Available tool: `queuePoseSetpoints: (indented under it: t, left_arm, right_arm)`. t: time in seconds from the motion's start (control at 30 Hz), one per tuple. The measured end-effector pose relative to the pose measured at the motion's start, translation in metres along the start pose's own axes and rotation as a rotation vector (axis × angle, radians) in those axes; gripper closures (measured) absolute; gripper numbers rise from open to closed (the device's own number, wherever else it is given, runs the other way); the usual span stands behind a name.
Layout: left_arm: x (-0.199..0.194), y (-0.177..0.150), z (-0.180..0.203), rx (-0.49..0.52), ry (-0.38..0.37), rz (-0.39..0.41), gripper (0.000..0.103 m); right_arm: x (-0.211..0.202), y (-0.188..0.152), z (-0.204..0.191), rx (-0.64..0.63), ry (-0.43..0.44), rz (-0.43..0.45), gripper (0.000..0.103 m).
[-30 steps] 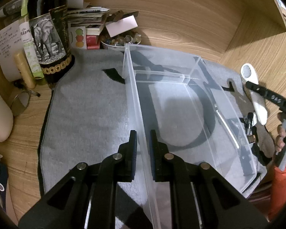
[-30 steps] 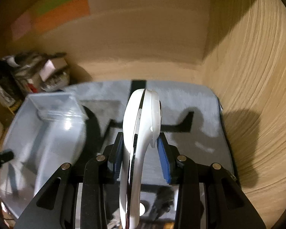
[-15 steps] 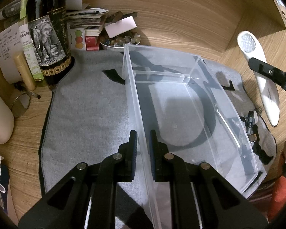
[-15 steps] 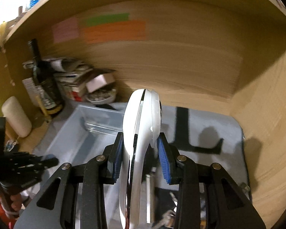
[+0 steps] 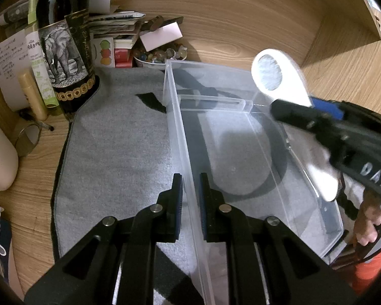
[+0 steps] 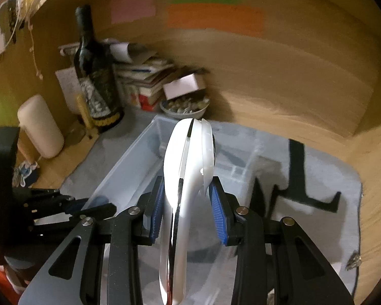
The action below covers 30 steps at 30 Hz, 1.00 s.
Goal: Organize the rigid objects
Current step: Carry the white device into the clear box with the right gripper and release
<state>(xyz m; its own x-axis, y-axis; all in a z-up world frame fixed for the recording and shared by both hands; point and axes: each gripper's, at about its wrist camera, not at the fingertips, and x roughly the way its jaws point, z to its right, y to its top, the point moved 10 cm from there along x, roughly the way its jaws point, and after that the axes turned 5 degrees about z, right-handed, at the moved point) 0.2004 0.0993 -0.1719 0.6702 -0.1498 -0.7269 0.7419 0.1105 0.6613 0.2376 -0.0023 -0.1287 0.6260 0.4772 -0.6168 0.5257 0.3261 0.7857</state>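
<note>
A clear plastic bin [image 5: 241, 137] stands on a grey mat [image 5: 114, 147]. My left gripper [image 5: 190, 190] is shut on the bin's left wall near its front. My right gripper [image 6: 188, 203] is shut on a long white tool [image 6: 188, 178] with a round mesh head. In the left wrist view the white tool [image 5: 279, 81] hangs in my right gripper [image 5: 292, 111] above the bin's right side. In the right wrist view the bin [image 6: 129, 175] lies below and ahead, with my left gripper [image 6: 89, 208] at its left.
A dark bottle with an elephant label [image 5: 63, 50], stacked papers and boxes [image 5: 116, 30] and a bowl of small stones [image 5: 160, 56] crowd the back left corner. Wooden walls close the back and right. A cream cylinder [image 6: 40, 127] stands at the left.
My right gripper has carried the white tool up and leftward, from beside the bin's right edge to over the bin. My left gripper has kept its hold on the bin wall.
</note>
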Motion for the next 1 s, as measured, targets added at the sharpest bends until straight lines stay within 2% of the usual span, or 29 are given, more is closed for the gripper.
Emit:
queuePoseSetpoints:
  t: [0.37,0.7,1.0]
  left_arm:
    - [0.000,0.000,0.000,0.006,0.002,0.003,0.091]
    - [0.000,0.000,0.001,0.013,0.009,0.004,0.091]
    - [-0.001,0.000,0.001,0.014,0.010,0.004,0.091]
  right_arm:
    - [0.034,-0.031,-0.011,-0.112,0.005,-0.175,0.071]
    - [0.042,-0.043,-0.017,-0.157,0.011,-0.244,0.071]
    - [0.030,-0.033,-0.016,-0.159,0.003,-0.187,0.070]
